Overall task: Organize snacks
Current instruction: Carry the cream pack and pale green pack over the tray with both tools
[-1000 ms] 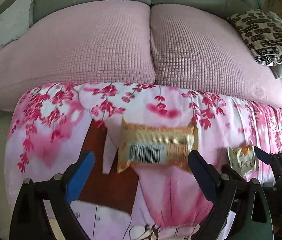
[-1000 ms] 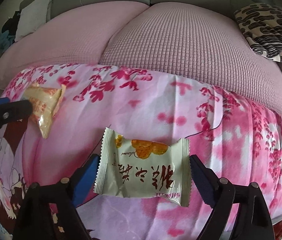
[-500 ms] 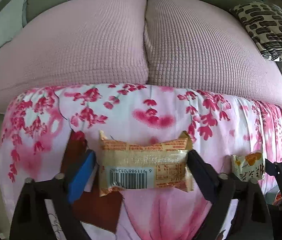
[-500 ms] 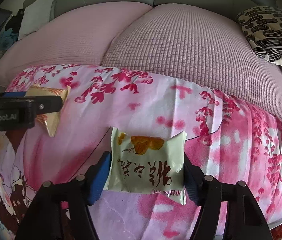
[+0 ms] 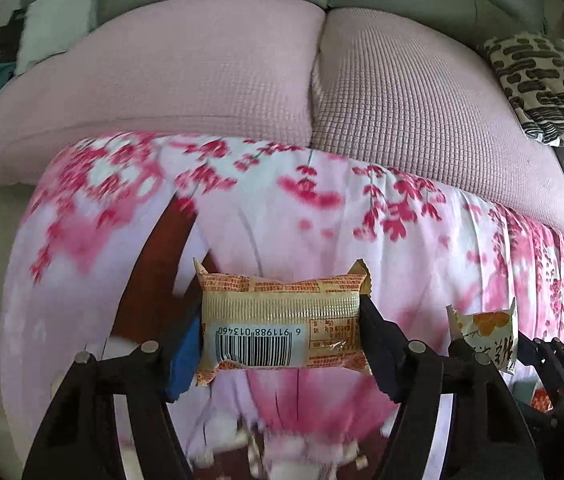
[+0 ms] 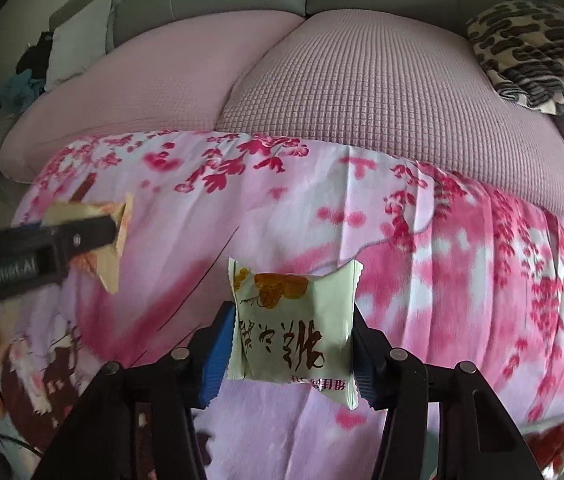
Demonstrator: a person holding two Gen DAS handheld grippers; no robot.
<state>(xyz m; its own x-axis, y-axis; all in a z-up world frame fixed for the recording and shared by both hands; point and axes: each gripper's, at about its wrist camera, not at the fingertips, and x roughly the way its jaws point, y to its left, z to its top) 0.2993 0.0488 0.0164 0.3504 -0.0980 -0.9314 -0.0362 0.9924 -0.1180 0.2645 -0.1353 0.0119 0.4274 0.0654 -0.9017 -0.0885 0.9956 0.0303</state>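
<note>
An orange-tan snack bar packet (image 5: 282, 312) with a barcode lies crosswise between the fingers of my left gripper (image 5: 282, 334). The jaws are closing and both pads press on its ends. In the right wrist view a cream packet (image 6: 293, 316) with an orange print and dark lettering sits between the fingers of my right gripper (image 6: 291, 334). Those jaws are closing too, with the pads against its crimped sides. Each view shows the other gripper at its edge: the cream packet (image 5: 485, 332) at the right, the tan packet (image 6: 116, 248) at the left.
Both packets hang over a pink floral cloth (image 5: 321, 216) spread before a sofa with pink cushions (image 5: 202, 80). A black-and-white patterned pillow (image 5: 549, 88) lies at the back right and a white pillow (image 6: 78, 36) at the back left. Something colourful (image 6: 561, 436) shows at the lower right.
Both pairs of jaws have narrowed from wide open onto their packets. The tan bar and the cream packet now sit gripped between the pads, and the cloth has shifted beneath them.
</note>
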